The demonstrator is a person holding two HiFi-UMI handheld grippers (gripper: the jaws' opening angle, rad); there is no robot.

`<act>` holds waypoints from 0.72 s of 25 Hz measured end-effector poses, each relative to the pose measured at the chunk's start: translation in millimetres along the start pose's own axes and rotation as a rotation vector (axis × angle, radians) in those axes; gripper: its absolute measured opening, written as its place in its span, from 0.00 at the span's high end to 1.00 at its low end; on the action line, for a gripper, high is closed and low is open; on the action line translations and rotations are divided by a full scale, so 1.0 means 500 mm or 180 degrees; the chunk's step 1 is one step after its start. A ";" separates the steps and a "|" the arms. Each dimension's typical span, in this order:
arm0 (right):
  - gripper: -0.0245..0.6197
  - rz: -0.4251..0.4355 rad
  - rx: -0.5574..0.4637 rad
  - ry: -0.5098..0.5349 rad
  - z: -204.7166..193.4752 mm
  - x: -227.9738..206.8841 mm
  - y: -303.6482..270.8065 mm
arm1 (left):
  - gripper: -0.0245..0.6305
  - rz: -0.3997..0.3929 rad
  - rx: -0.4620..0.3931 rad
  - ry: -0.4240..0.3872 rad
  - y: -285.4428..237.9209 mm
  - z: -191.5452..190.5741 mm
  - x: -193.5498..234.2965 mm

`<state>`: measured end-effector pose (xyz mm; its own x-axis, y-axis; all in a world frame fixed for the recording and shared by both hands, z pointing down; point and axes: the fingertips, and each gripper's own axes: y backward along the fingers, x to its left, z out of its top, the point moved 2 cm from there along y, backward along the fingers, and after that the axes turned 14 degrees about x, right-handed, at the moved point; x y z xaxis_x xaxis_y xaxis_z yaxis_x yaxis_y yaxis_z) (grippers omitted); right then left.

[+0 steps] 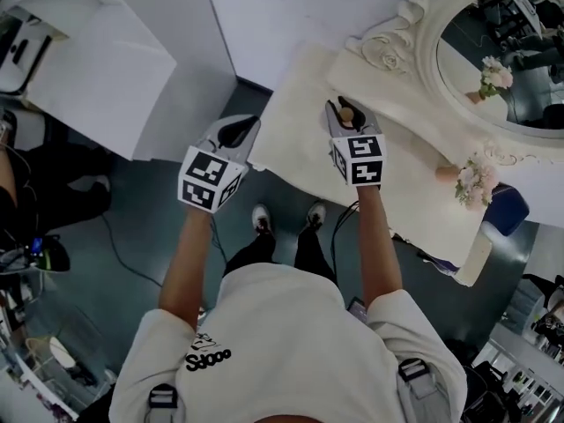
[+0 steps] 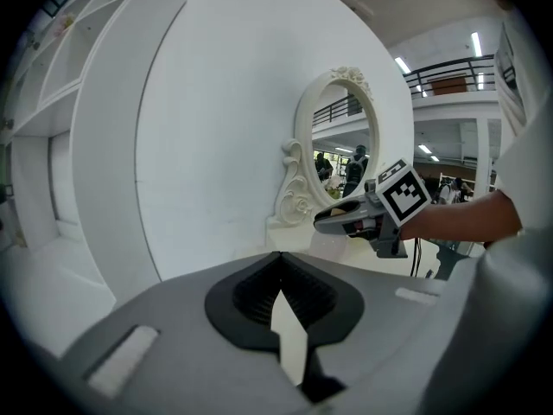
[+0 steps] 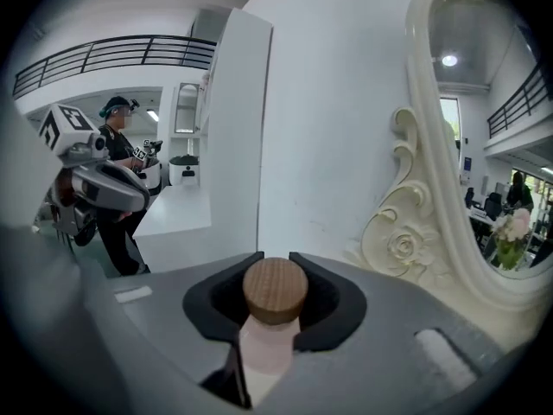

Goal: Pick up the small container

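The small container (image 3: 275,290) has a pale pink body and a round wooden cap. It stands upright between the jaws of my right gripper (image 3: 275,258), and the pads press on its sides. In the head view the same container (image 1: 346,113) shows as a brown cap in the right gripper (image 1: 344,111), above the cream table (image 1: 300,139). My left gripper (image 1: 240,130) hangs off the table's left edge, over the floor. Its jaws (image 2: 278,256) meet at the tips with nothing between them. From the left gripper view the right gripper (image 2: 346,221) is seen side on.
An ornate white oval mirror (image 1: 502,51) stands at the back of the table, close to the right of the held container. A pink flower bunch (image 1: 476,181) lies at the table's right end. A white cabinet (image 1: 106,69) stands to the left.
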<state>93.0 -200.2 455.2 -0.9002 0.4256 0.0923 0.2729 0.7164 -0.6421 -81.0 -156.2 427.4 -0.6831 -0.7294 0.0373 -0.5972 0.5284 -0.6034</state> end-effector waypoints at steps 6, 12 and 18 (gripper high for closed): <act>0.82 -0.0197 -0.0119 -0.0068 0.035 -0.033 0.152 | 0.93 -0.0056 -0.0243 -0.0230 0.022 0.092 -0.025; 0.82 -0.0328 -0.0280 -0.0043 0.060 -0.065 0.278 | 0.93 -0.0092 -0.0436 -0.0536 0.039 0.179 -0.087; 0.82 -0.0304 -0.0549 -0.0010 0.099 -0.071 0.362 | 0.93 -0.0087 -0.0603 -0.0786 0.060 0.241 -0.131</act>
<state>157.7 -112.9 298.0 -0.9257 0.3498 0.1440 0.2402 0.8377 -0.4905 -3.3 -144.9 310.7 -0.5568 -0.8157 -0.1571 -0.6976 0.5618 -0.4447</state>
